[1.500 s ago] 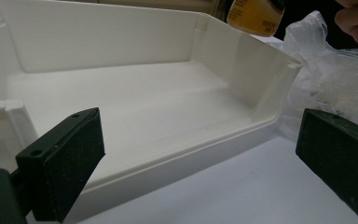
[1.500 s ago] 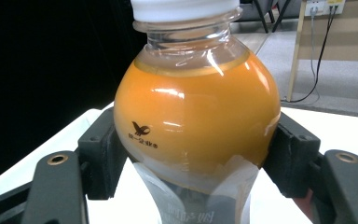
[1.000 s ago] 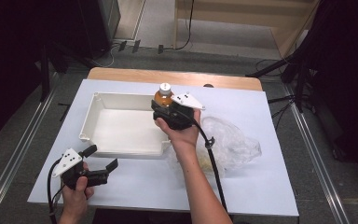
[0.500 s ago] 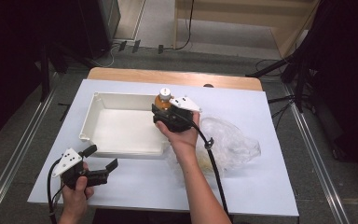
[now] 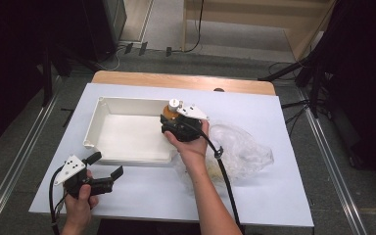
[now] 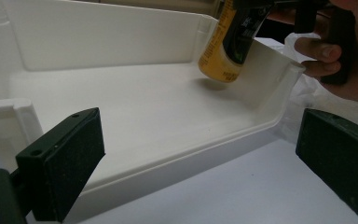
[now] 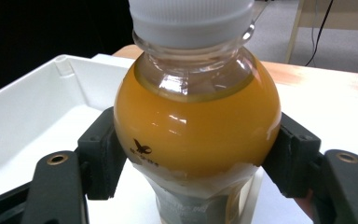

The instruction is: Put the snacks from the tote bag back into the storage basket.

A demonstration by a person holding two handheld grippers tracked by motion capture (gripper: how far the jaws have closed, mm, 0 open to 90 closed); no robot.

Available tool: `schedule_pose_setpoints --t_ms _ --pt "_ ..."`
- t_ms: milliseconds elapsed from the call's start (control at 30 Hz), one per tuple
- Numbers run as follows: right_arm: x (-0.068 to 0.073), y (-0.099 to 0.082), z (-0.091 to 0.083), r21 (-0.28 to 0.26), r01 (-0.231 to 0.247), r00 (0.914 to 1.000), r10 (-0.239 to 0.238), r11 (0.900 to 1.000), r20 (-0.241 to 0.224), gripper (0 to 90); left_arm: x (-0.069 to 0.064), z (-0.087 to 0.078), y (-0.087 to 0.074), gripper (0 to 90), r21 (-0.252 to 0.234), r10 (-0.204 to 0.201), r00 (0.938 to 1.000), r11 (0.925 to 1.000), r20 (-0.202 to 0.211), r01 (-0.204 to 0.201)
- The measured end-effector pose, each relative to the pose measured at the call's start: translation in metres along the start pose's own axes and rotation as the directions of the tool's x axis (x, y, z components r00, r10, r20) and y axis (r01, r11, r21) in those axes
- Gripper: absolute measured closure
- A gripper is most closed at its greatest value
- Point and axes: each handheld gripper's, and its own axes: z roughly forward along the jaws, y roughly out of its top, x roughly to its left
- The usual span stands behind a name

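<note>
Clamping a bottle (image 7: 196,135) of orange liquid between its two black fingers (image 7: 103,154), the right gripper (image 5: 178,123) hung over the right end of a white tray (image 5: 108,105) on the bench (image 5: 254,196). The pads pressed on the bottle's rounded shoulder from either side, just above its label, as the right gripper view showed. The bottle's long axis ran close to upright, with the white cap at the top and the base pointing down into the tray; seen from the left gripper view, it leaned a little, the base (image 6: 220,65) sitting lower left and the neck rising toward the upper right. Its base hung just above the tray floor beside the right wall, with a shadow under it; whether it touched the floor could not be told. The person's right hand (image 5: 192,144) wrapped the gripper body, and its cable trailed back along the forearm.

Beside the tray's right end lay a crumpled clear plastic bag (image 5: 242,152), near the right hand.

The left gripper (image 5: 105,171) rested low at the near left corner of the bench, held in the left hand (image 5: 81,203), well apart from the bottle. Its fingers (image 6: 60,163) stood spread wide with nothing between them, aimed across the tray's near rim toward the bottle.
</note>
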Motion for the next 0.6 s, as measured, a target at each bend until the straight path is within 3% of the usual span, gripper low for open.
schedule_pose_setpoints --t_ms 433,600 --pt "-0.0012 -0.0101 0.0075 0.059 0.018 0.9997 -0.019 0.9981 0.017 31.4 0.0011 0.0008 -0.0002 1.4 0.006 -0.006 1.0000 1.0000 -0.004 0.007" --pt "-0.0010 -0.0100 0.0075 0.057 0.014 0.9997 -0.016 0.9983 0.021 31.3 0.0012 0.0014 -0.0003 1.4 0.005 -0.011 0.9999 0.9999 -0.006 0.011"
